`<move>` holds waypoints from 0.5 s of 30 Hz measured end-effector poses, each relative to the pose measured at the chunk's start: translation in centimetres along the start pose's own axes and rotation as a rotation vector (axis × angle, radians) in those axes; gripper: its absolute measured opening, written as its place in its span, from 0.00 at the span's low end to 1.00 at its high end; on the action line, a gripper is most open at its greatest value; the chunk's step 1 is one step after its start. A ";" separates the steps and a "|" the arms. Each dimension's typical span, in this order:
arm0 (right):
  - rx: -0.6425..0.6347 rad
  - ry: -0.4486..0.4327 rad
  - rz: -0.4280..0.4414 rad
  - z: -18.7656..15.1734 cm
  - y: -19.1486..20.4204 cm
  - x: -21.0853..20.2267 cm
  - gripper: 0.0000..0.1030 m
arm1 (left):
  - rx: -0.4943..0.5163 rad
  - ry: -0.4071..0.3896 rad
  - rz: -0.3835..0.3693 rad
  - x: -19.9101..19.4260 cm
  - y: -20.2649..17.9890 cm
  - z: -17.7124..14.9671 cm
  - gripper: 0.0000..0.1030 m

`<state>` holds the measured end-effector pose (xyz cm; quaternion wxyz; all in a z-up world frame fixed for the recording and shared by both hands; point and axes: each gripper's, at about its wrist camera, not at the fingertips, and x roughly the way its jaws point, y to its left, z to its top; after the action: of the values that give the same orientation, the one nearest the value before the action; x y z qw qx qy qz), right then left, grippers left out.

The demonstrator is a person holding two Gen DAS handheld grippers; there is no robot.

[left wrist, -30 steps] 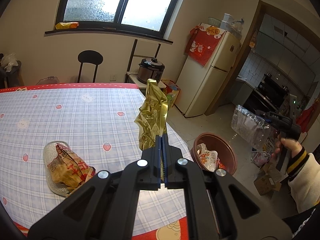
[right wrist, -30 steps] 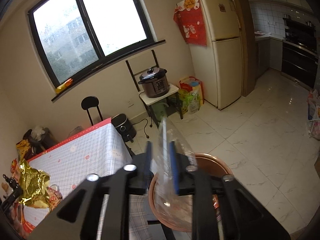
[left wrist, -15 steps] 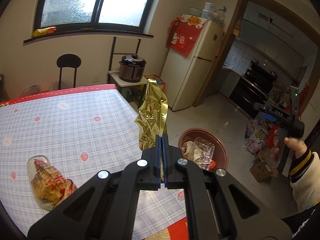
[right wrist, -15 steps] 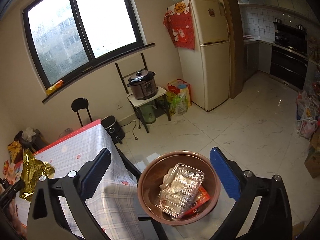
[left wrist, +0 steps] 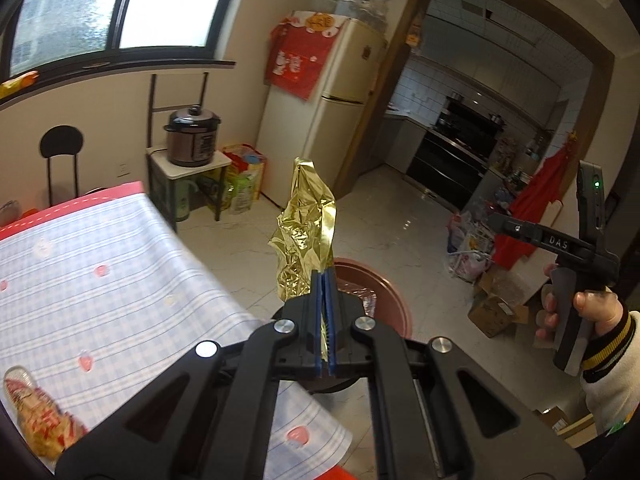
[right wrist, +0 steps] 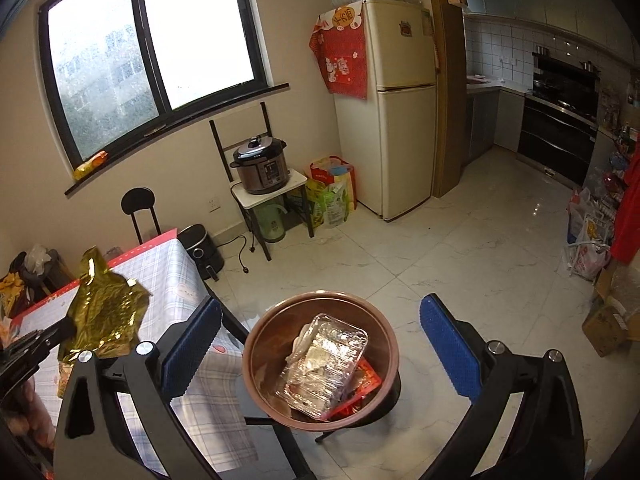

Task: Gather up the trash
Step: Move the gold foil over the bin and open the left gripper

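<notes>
Left gripper (left wrist: 324, 280) is pinching the gold foil wrapper (left wrist: 306, 236) near the brown bin (right wrist: 320, 360), right gripper (right wrist: 320, 344) spread wide and empty, so letting go early probably floats that light wrapper onto the floor.

Home kitchen-diner, fridge (right wrist: 394, 92), rice cooker (right wrist: 262, 168), dining table (left wrist: 100, 272)

One gold foil wrapper (left wrist: 306, 224) up in the air — one brown bin (right wrist: 320, 360) on the floor, with one clear plastic tray (right wrist: 324, 364) inside it. One snack packet (left wrist: 40, 420) on the one checked table (left wrist: 100, 280). Two grippers in play. Further back — one fridge (right wrist: 400, 112), one pressure cooker (right wrist: 262, 166), one black chair (right wrist: 138, 204).
</notes>
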<state>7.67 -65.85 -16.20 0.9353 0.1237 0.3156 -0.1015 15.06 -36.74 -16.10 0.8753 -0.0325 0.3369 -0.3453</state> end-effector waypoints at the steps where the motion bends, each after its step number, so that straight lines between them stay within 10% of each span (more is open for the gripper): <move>1: 0.000 0.003 -0.005 0.0 -0.3 0.0 0.95 | 0.006 0.006 -0.012 1.0 -0.5 0.3 0.06; 10: 0.040 0.032 -0.047 -0.6 -3.2 -0.1 0.95 | 0.062 0.059 -0.125 9.1 -4.7 3.0 0.07; 13: 0.056 0.036 -0.055 -1.0 -3.9 0.0 0.95 | 0.067 0.049 -0.176 10.7 -5.6 4.1 0.51; 15: 0.059 0.037 -0.056 -1.1 -4.0 -0.1 0.95 | 0.051 0.024 -0.182 10.6 -5.5 4.6 0.59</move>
<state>5.93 -69.31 -17.68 0.9222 0.1441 0.3329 -0.1344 20.33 -48.37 -17.03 0.8367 -0.0364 0.3342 -0.4323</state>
